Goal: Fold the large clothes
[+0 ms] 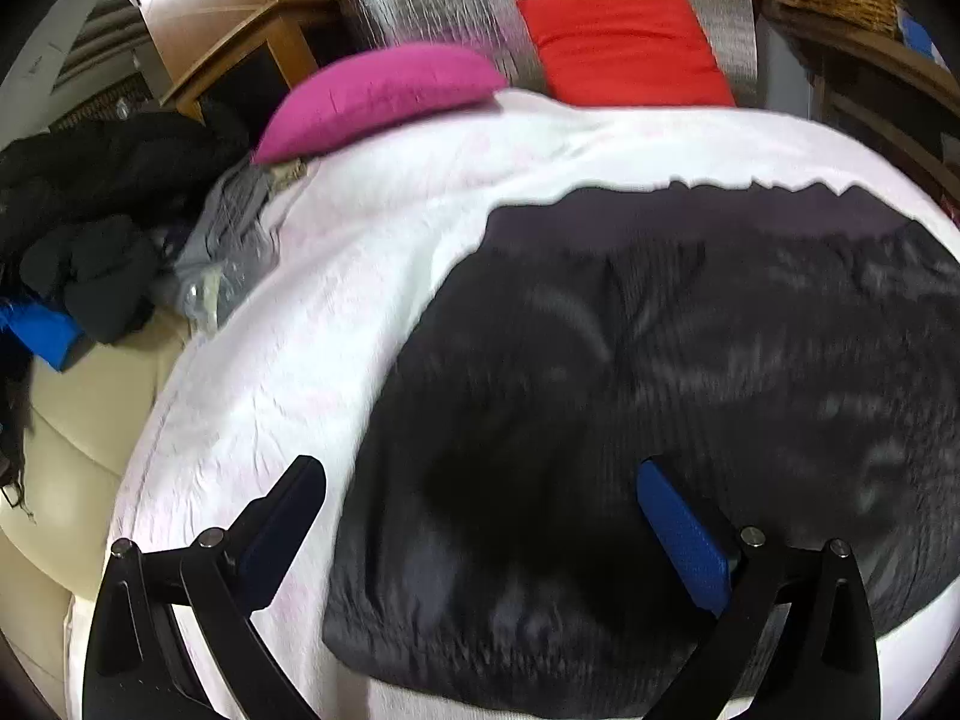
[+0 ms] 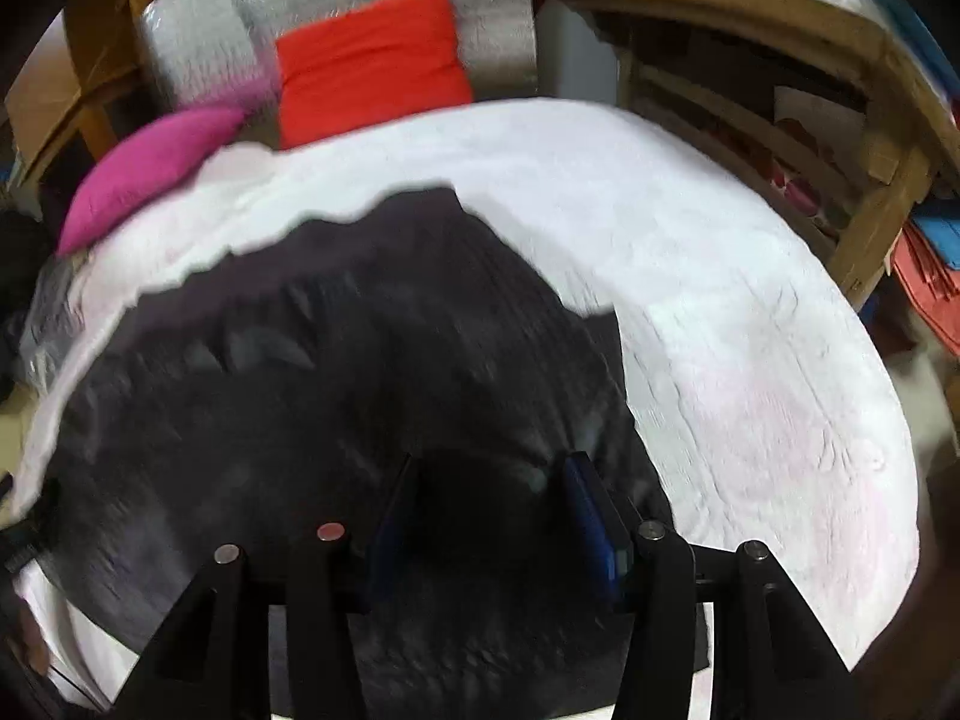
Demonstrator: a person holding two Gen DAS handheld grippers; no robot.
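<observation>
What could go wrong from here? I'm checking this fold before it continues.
1. The left tool is wide open over the dark garment; a blind close may also pinch the white cover.
2. The right tool stands partly open; nothing shows between its pads, so a lift could come up empty.
3. Both views are motion-blurred, so garment edges are hard to judge.

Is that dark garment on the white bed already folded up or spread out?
Spread out: the dark garment lies broad and mostly flat across the white bed cover, no neat folded stack visible.

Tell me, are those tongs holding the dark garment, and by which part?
Neither: the left tongs and the right tongs both stand open above the dark quilted fabric garment, which lies on the white cover.
</observation>
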